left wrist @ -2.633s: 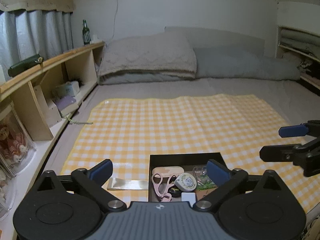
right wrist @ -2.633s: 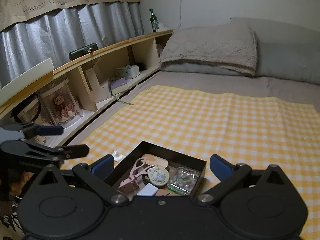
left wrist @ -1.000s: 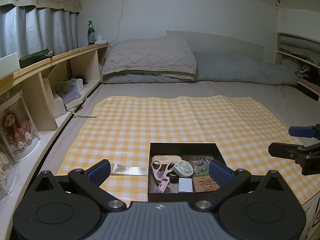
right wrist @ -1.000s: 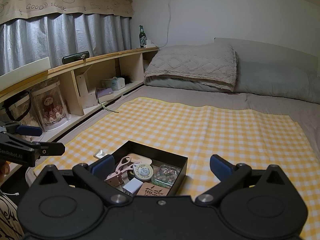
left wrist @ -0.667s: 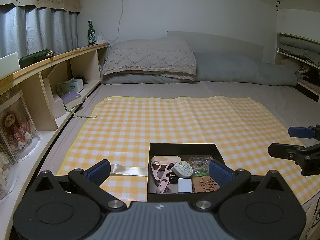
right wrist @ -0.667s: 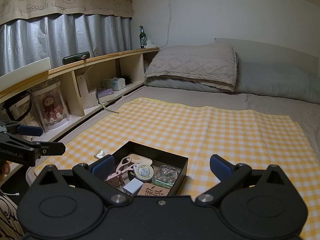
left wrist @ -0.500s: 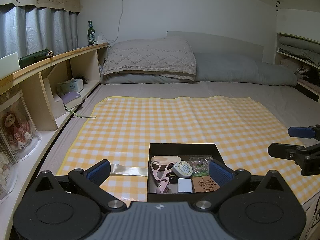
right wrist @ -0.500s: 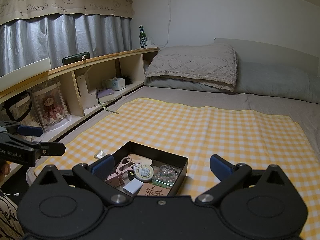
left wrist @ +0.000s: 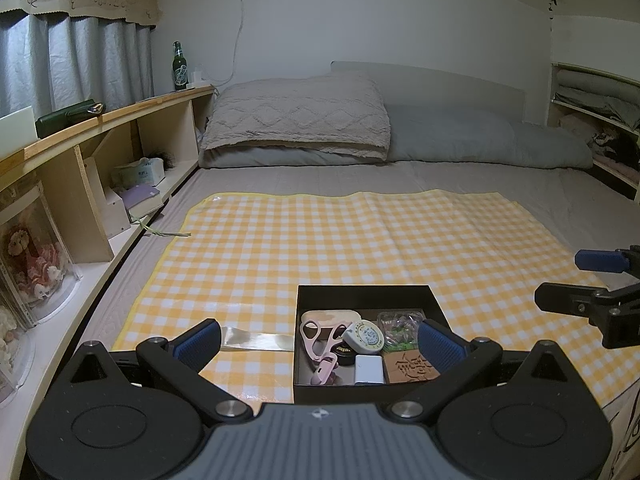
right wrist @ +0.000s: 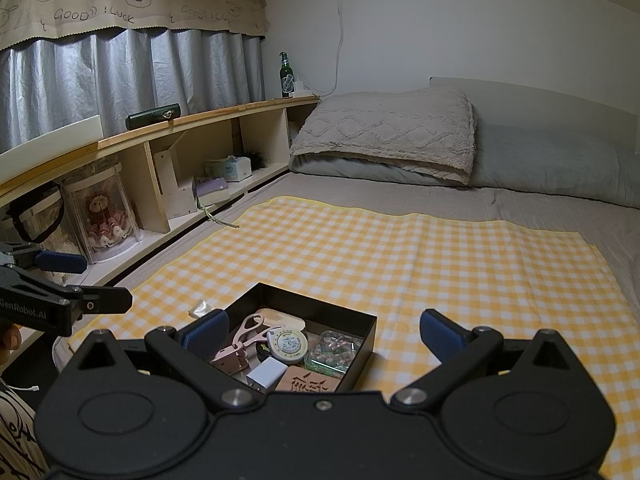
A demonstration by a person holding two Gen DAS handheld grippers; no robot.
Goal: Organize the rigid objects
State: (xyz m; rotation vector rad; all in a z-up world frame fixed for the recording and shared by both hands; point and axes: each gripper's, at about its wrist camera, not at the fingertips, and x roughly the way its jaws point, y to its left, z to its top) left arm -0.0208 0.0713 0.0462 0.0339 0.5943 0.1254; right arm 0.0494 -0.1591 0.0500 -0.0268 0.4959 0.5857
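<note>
Black box (left wrist: 366,294) sits ahead of both tools, filled. Left tool (left wrist: 320,342) and right tool (right wrist: 323,330) gape empty; we should hold them clear.

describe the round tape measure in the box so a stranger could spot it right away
On the yellow checked cloth sits a black box. Near its middle lies the tape measure, between pink scissors-like tool and clear bead case. It is the only round white disc with a green rim.
</note>
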